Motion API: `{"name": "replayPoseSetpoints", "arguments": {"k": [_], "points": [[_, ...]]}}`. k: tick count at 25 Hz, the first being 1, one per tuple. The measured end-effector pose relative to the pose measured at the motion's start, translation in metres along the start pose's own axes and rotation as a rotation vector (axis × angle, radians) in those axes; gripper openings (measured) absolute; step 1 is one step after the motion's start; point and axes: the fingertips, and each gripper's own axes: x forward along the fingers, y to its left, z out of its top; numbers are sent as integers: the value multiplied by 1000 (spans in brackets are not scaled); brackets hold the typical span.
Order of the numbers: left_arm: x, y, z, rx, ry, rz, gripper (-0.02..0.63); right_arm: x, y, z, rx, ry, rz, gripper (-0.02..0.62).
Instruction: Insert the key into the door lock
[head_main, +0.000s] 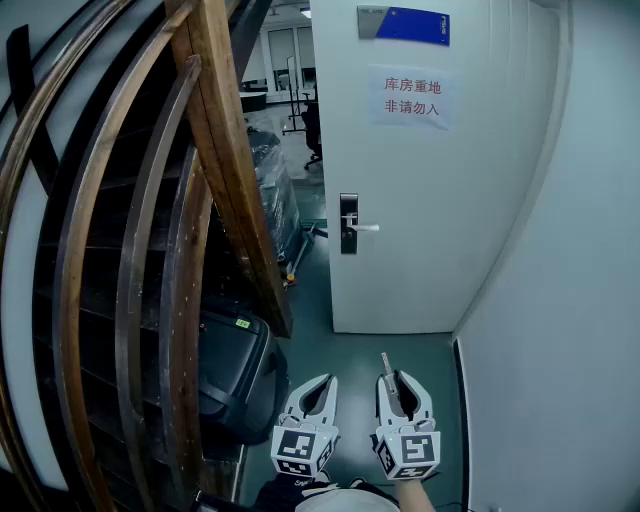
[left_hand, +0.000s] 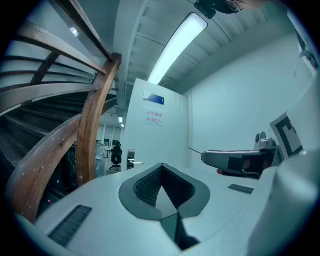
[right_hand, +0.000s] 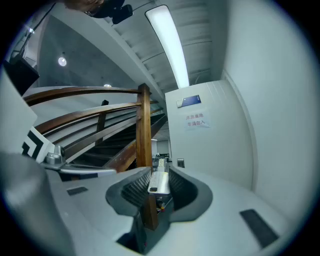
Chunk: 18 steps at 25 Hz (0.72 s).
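R gripper (head_main: 398, 383) is clamped on the key (head_main: 386, 366). The key's silver shaft sticks out past the jaw tips twd the door (head_main: 430, 270), w/ its wider body pinched betw the pads. L gripper (head_main: 318, 392) sits just left of it, near the bottom edge; jaws together at the tips, nothing betw them. Both point level at the far door. The lock (head_main: 348, 223), a dark plate w/ a silver handle (head_main: 367, 228), is on the door's left edge, well apart from the key. Curved wooden stair rail (head_main: 232, 170) fills the left side; white wall on the right.
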Motion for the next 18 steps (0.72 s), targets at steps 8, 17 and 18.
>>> {"name": "replayPoseSetpoints", "arguments": {"k": [8, 17, 18], "points": [[1, 4, -1, -2, 3, 2, 5, 5, 4, -1, -7, 1, 5, 118], [1, 9, -5, -15, 7, 0, 5, 10, 5, -6, 25, 7, 3, 118], [1, 11, -5, -16, 7, 0, 5, 12, 6, -6, 30, 6, 5, 118]]}}
